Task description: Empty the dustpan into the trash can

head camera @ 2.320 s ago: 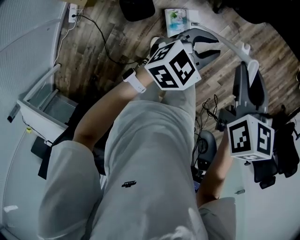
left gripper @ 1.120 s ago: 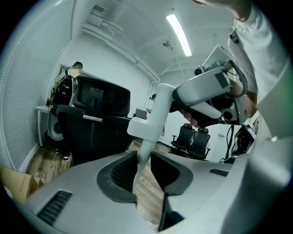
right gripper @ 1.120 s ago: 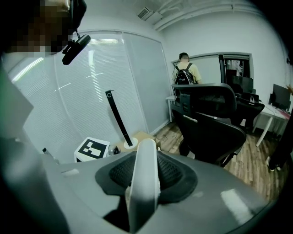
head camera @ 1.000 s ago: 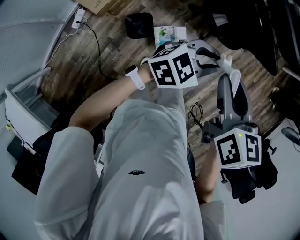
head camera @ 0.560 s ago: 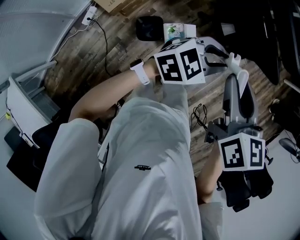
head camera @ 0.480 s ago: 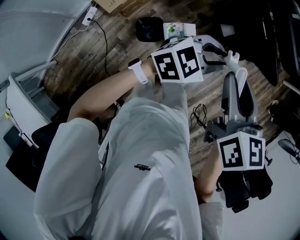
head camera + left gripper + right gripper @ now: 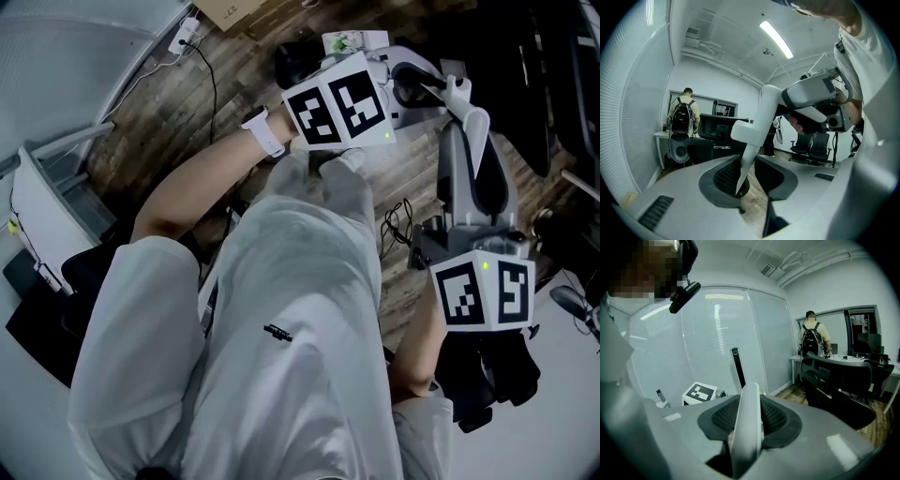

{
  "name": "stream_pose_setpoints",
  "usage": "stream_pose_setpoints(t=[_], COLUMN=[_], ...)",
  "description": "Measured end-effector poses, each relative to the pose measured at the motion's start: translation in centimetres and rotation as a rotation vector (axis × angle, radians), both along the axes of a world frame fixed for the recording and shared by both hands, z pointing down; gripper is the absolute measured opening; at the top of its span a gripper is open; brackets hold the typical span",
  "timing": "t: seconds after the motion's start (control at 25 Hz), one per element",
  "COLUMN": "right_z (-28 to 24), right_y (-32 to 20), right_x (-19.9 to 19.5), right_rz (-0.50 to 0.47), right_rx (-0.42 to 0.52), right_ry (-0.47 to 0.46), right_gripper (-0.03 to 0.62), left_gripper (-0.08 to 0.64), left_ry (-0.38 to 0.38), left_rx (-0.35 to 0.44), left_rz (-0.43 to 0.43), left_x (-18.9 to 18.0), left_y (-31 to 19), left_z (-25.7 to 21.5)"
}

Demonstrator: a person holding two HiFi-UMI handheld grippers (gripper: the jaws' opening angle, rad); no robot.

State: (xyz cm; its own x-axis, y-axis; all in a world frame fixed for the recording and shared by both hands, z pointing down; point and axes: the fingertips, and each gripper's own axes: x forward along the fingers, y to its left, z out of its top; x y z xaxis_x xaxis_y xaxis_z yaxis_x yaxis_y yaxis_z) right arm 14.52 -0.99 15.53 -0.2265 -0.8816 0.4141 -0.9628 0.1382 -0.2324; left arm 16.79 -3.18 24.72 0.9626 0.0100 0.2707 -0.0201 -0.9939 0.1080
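Observation:
A long white handle [image 7: 472, 111] runs between my two grippers in the head view. The right gripper [image 7: 473, 136] is shut on it; the shaft [image 7: 747, 427] fills the gap between the dark pads. The handle's tapered tip [image 7: 740, 176] lies between the jaws of the left gripper [image 7: 750, 178], against one pad, with a gap to the other; those jaws stand open. The left gripper [image 7: 417, 80] is above and left of the right one. A dark shape [image 7: 487, 375], perhaps the dustpan, hangs under the right gripper's marker cube. A black round container [image 7: 292, 62] stands on the floor beyond the left gripper.
Wood floor [image 7: 187, 112] with a black cable lies ahead, a white cabinet [image 7: 37, 216] to the left. A leaflet [image 7: 354, 39] lies near the black container. A person with a backpack [image 7: 684, 112] stands at a desk with office chairs [image 7: 834, 385].
Both grippers have moved up the head view with the white handle between them, the left one further toward the black container. The right grip on the handle is unchanged.

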Motion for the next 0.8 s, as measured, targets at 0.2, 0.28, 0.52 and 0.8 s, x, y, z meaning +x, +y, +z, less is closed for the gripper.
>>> stream_pose_setpoints(t=[0.2, 0.28, 0.52, 0.8], right_z=[-0.4, -0.4, 0.8, 3.8], right_y=[-1.1, -1.4, -2.2, -1.8], right_x=[-2.0, -2.9, -5.3, -7.7], right_rz=[-0.072, -0.111, -0.224, -0.387], right_rx=[0.027, 0.041, 0.071, 0.107], right_ry=[0.011, 0.012, 0.024, 0.102], right_gripper=[0.138, 0.138, 0.137, 0.135], left_gripper=[0.098, 0.098, 0.1, 0.101], left_ry=[-0.004, -0.004, 0.021, 0.005], left_rx=[0.032, 0.044, 0.042, 0.047], left_rz=[-0.054, -0.085, -0.208, -0.305], left_x=[-2.1, -3.1, -5.8, -8.2], left_y=[-1.5, -2.1, -3.6, -3.7], left_z=[-0.5, -0.5, 0.4, 3.3])
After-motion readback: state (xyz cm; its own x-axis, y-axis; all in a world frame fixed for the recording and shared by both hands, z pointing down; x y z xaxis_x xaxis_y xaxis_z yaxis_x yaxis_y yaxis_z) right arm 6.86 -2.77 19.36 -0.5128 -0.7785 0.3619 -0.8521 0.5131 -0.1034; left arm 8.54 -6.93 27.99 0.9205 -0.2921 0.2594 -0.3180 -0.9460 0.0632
